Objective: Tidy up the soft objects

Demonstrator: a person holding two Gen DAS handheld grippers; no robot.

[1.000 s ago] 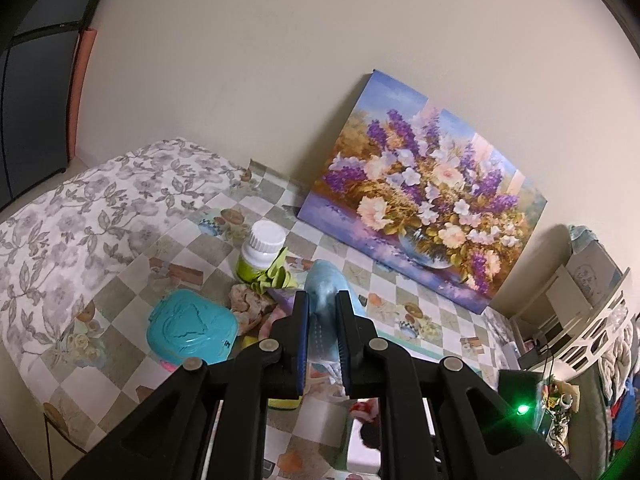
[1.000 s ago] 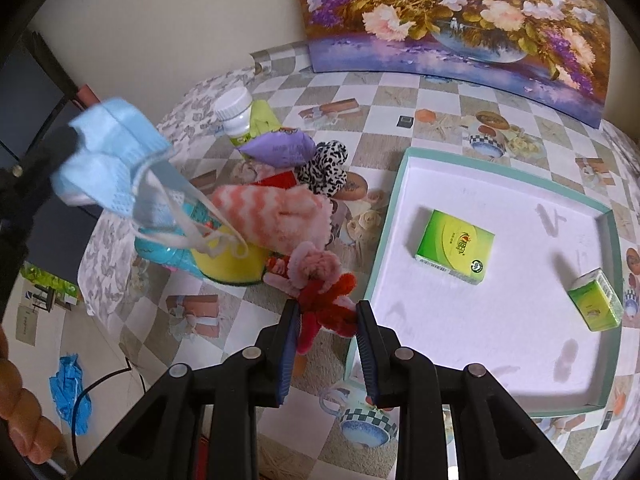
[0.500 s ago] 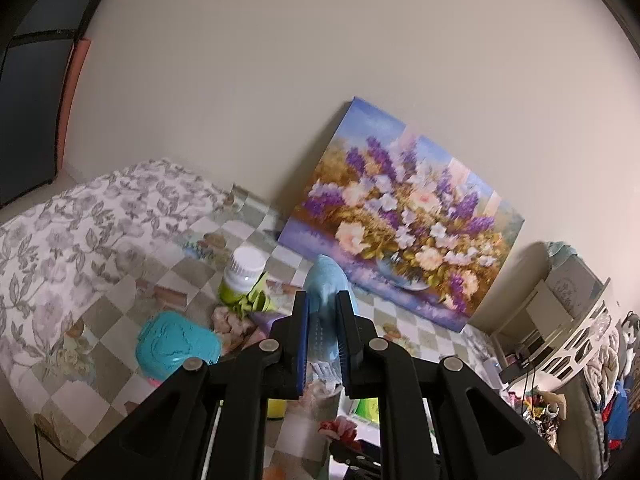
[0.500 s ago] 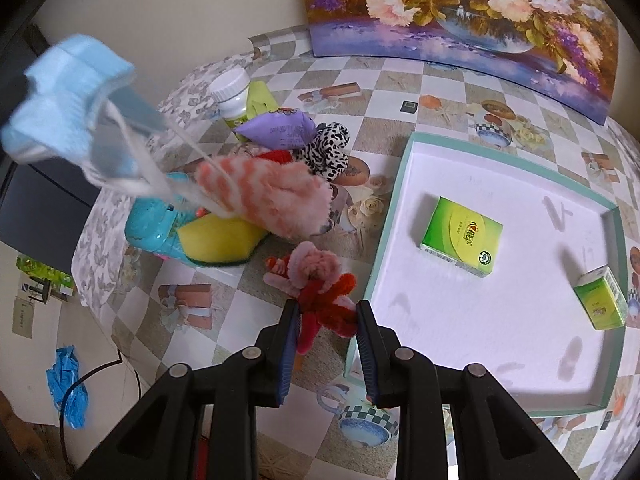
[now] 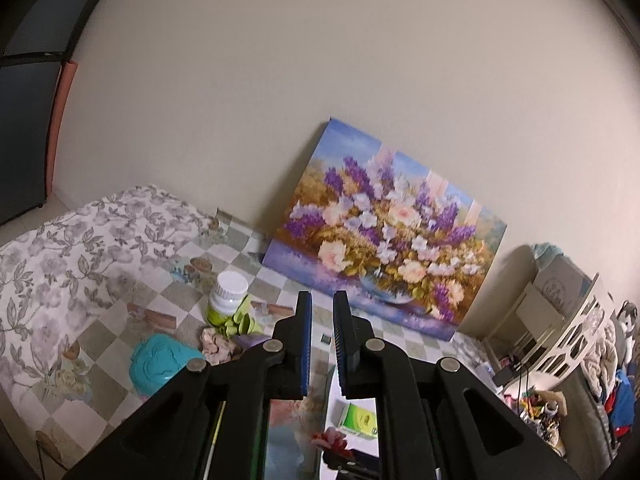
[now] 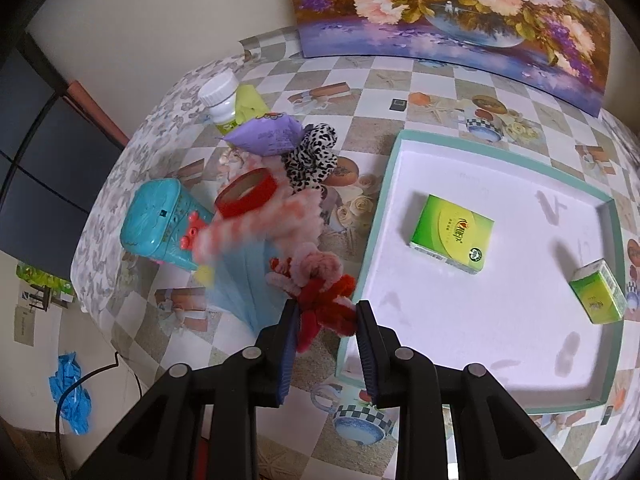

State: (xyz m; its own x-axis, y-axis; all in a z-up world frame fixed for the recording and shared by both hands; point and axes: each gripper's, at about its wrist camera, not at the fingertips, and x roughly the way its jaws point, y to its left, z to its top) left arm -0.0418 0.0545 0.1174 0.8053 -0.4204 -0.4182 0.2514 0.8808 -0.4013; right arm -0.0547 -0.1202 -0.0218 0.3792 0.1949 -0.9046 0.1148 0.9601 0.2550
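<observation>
- Red-and-pink fuzzy pipe-cleaner toy sits low centre in the right wrist view, and the right tool is clamped on it, just left of the tray's teal rim.
- Left tool has its jaws closing. There's only a narrow gap and nothing in it, and it points over the clutter toward the wall.
- Blue face mask lies flat on the desk, lower left of the toy. A pink-striped fuzzy thing is smeared with blur right above it, so I can't tell if it's resting or mid-drop.
- My guess is the soft stuff goes in the tray, which only holds two green boxes right now.
- Stuff that could go sideways:
  - The toy's loose ends stick out toward the mask and the striped thing. Lift it fast and it could snag one and drag it along.
  - The grip is only on the toy's bottom loops. Those squash easily, so a quick swing over the rim could let it slip out.
  - The tray rim is right beside the right tool. Come in too low and the tool bumps it and shoves the tray.
  - The red tape roll and teal case crowd the pile, so the left tool could knock those hard bits when it goes back for the mask.
</observation>
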